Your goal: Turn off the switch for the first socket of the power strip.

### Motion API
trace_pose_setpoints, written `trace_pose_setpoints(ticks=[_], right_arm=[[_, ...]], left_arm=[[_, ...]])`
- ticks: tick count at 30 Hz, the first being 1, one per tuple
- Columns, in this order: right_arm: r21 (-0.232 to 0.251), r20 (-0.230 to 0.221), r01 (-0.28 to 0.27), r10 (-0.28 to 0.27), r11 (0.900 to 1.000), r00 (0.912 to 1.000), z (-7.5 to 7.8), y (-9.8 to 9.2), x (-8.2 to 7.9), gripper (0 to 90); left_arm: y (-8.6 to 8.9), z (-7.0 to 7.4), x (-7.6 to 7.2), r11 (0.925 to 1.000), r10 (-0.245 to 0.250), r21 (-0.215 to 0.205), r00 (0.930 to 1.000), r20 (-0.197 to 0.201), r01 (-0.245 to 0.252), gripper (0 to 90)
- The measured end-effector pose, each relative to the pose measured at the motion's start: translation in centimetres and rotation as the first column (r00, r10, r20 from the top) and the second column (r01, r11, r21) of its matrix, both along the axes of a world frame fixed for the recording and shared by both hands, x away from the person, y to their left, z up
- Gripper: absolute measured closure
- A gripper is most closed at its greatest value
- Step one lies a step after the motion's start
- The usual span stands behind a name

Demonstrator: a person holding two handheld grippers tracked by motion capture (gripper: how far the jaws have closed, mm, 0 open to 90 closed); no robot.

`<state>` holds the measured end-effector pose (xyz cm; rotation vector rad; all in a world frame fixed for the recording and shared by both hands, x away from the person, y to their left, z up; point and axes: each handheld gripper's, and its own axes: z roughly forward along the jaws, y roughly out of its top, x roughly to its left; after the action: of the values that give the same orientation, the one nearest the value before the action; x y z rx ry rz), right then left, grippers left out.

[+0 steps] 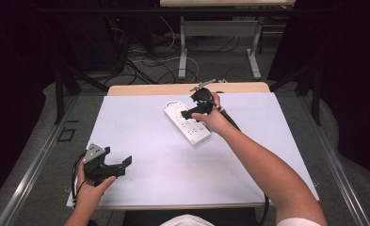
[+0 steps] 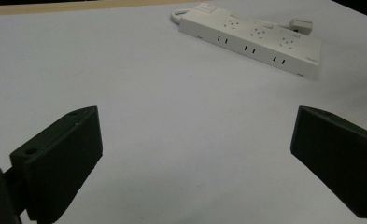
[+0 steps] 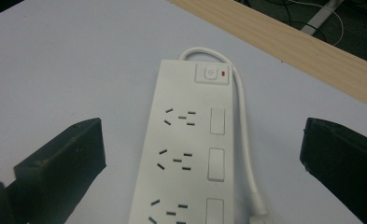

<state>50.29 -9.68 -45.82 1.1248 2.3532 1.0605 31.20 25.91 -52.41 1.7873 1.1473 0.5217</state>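
Note:
A white power strip lies aslant on the white sheet near the table's far middle. In the right gripper view the power strip runs between the two black jaws, its round button and red light at the far end and its white cord curving down its right side. My right gripper hovers open over the strip's far end, nothing held. My left gripper rests open near the table's front left corner, well away from the power strip, which lies far ahead of its jaws with a white plug beside it.
The white sheet covers most of the table, with a strip of bare wood along the far edge. Beyond the table stand the metal legs of another table and loose cables on the floor.

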Motion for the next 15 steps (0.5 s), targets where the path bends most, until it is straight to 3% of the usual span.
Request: trace_pose_setpoints(ticks=[2,12,15], right_arm=[[0.015,-0.007,-0.003,0.003,1.0,1.0,0.4,-0.3,-0.8,0.0],[-0.02,0.013,-0.049,0.049,0.999,0.9987,1.2,-2.2,-3.9,0.0],[-0.006,0.01,-0.053,0.053,0.999,0.9986,1.2,-2.9,-5.0,0.0]], left_arm=[[0.0,0.0,0.0,1.0,0.0,-0.001,1.0,0.0,0.0,2.0],[-0.1,0.0,0.0,1.0,0.004,0.0,1.0,0.0,-0.004,2.0],[0.0,0.0,0.0,1.0,0.005,0.001,1.0,-0.001,-0.005,2.0]])
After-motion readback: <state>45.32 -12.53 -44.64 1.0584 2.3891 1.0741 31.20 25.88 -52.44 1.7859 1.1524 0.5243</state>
